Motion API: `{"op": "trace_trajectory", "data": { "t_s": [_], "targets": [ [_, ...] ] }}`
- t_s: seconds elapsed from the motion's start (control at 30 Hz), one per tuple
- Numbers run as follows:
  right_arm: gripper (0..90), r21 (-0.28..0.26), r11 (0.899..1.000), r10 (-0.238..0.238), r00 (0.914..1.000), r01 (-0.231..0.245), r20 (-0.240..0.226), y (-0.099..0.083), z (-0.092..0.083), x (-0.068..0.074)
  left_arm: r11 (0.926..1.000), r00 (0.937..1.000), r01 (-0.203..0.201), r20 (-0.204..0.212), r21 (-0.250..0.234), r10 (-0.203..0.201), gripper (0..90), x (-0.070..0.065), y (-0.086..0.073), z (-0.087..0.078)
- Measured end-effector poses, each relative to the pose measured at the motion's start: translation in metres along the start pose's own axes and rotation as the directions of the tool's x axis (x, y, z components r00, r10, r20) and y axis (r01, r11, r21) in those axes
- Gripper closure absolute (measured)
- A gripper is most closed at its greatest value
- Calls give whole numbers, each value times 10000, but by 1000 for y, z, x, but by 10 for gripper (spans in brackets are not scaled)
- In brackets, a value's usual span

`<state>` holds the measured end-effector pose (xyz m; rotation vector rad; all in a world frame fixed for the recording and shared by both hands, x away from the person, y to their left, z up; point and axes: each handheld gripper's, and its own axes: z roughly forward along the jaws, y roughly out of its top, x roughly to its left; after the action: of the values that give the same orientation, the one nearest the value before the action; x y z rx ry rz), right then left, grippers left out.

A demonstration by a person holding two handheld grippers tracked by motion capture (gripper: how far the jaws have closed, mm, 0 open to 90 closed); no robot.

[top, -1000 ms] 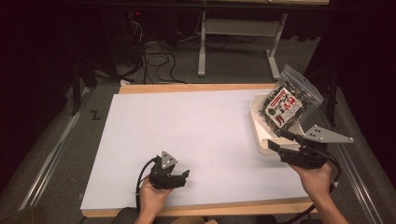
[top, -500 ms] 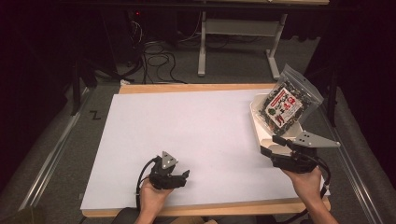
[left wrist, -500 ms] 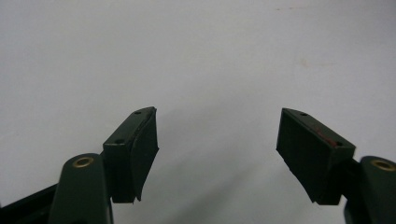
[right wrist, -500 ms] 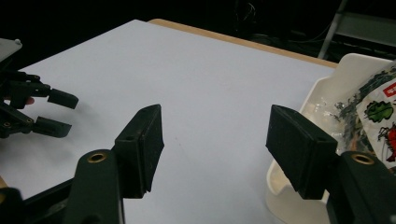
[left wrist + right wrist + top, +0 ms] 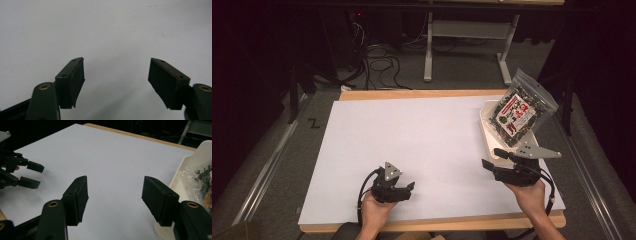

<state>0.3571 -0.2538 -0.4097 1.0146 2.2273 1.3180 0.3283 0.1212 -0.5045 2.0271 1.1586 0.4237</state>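
Overhead, the bench [image 5: 362, 95] shows a wooden edge around a large white sheet [image 5: 422, 145] that covers nearly all of its top. At the right side of the sheet sits a white tray [image 5: 488, 135], its long axis running from the near side toward the far side of the bench. A clear snack bag [image 5: 523, 107] with dark contents and a red-and-white label lies in the tray, tilted so that its top edge points up and toward the far right corner, overhanging the tray's far rim. The right gripper [image 5: 493, 158], held in the person's right hand [image 5: 528, 195], hovers just beside the tray's near end, pointing left and slightly away from the person; its jaws stand apart with nothing between them, and in the right gripper view the same gripper [image 5: 115, 197] frames bare white sheet, with the tray wall [image 5: 186, 167] and a bit of the bag [image 5: 205, 176] at the right. The left gripper [image 5: 408, 189], in the left hand [image 5: 371, 210], rests low over the near part of the sheet, well apart from the tray and pointing right. Its jaws are also wide apart and empty, and the left gripper view shows that gripper [image 5: 116, 75] over plain white surface. The right gripper view catches the left gripper [image 5: 31, 173] at its left edge, parted likewise.
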Motion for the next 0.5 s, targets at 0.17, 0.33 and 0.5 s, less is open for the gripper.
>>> {"op": "trace_trajectory", "data": {
  "t_s": [0.17, 0.33, 0.5],
  "targets": [
    [385, 107, 9999, 65, 10000, -65, -48, -2, 5, 2, 10000, 10000, 46, -44, -46, -47, 298, 1, 0, -1],
    [385, 297, 9995, 48, 10000, -46, -77, -3, 11, 2, 10000, 10000, 0, -22, -4, 0, 298, 0, 0, 0],
    [386, 394, 9992, 110, 9999, -107, -75, -4, 17, 3, 10000, 10000, 39, -31, -40, -39, 298, 1, 0, -1]
  ]
}}
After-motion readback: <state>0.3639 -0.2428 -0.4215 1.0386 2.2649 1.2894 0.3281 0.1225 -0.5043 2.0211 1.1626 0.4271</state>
